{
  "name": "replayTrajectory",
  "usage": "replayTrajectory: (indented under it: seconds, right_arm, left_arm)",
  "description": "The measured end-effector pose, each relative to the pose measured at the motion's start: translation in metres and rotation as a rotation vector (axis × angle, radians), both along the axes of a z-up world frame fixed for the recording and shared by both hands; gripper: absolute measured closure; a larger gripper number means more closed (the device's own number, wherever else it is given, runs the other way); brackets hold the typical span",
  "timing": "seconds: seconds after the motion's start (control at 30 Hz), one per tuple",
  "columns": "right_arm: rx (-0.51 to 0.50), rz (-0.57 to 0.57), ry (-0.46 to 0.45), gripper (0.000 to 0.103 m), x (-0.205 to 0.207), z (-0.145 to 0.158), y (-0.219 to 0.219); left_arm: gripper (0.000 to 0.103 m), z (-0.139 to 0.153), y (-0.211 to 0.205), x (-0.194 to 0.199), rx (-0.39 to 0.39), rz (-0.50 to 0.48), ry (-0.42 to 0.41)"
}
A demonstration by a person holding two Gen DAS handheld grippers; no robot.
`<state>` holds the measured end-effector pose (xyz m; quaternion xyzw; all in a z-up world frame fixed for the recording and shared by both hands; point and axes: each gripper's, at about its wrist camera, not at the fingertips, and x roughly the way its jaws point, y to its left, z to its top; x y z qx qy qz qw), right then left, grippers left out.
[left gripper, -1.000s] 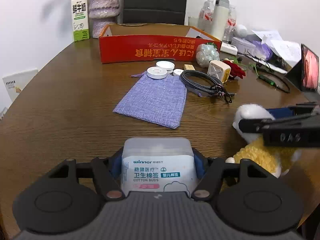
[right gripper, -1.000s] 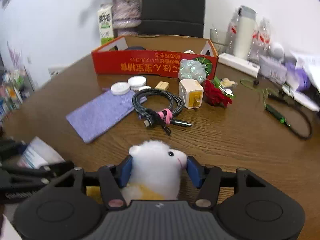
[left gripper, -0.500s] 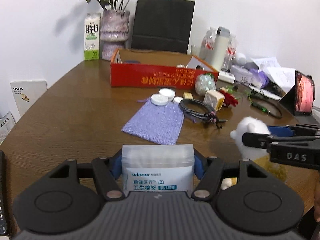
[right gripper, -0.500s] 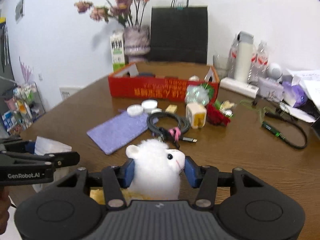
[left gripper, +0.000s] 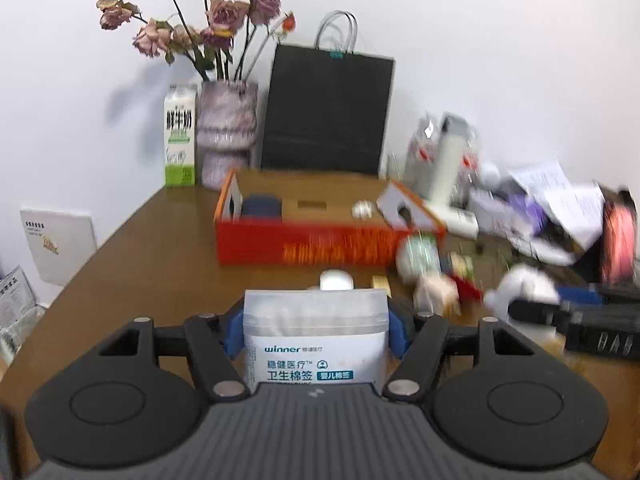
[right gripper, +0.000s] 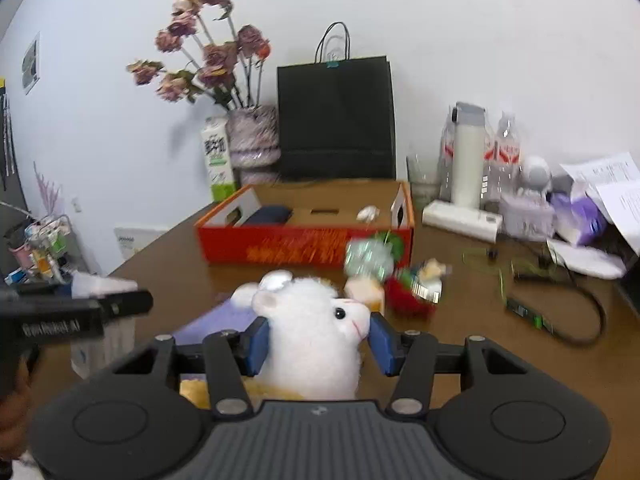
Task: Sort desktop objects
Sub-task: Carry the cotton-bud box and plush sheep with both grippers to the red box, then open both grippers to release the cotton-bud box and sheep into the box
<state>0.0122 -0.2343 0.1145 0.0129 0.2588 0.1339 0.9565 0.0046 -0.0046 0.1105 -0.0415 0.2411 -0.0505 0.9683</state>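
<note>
My left gripper (left gripper: pixel 316 330) is shut on a clear box of cotton buds (left gripper: pixel 316 340) with a white label, lifted above the brown table (left gripper: pixel 160 252). My right gripper (right gripper: pixel 318 340) is shut on a white plush sheep (right gripper: pixel 316 328), its blue pads (right gripper: pixel 258 344) pressing both sides of the head. The sheep (left gripper: pixel 524 288) and right gripper also show at the right edge of the left wrist view. A red cardboard box (left gripper: pixel 320 236) stands open at the table's back, with a dark blue item (right gripper: pixel 268 215) and a small white thing inside.
Behind the red box (right gripper: pixel 304 240) stand a milk carton (left gripper: pixel 181 136), a vase of dried roses (left gripper: pixel 228 132) and a black paper bag (right gripper: pixel 336 120). White round tins (left gripper: pixel 336 280), a charger cube (right gripper: pixel 364 292), a red rose (right gripper: pixel 412 300), a purple pouch (right gripper: pixel 216 320) and cables (right gripper: pixel 560 308) lie on the table.
Both grippers rose off the table with their loads and tilted upward, so the wall, flowers and the red box's inside came into view. The table items now look lower and blurred.
</note>
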Motion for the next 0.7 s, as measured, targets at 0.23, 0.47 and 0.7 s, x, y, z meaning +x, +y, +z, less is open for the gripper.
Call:
replayTrajectory:
  seconds: [0.23,0.47,0.7]
  right_arm:
    - [0.043,-0.014,-0.041,0.052,0.122,0.044,0.008]
    - [0.004,-0.107,0.042,0.052,0.266,0.047,0.037]
    - [-0.186,-0.193,0.214,0.052,0.344,-0.022,0.072]
  left_arm:
    - [0.037,0.041,0.002,0.132,0.015,0.037,0.015]
    - [0.037,0.027,-0.005,0.273,-0.005,0.055,0.219]
    - [0.036,-0.042,-0.021,0.331,0.072,0.068,0.361]
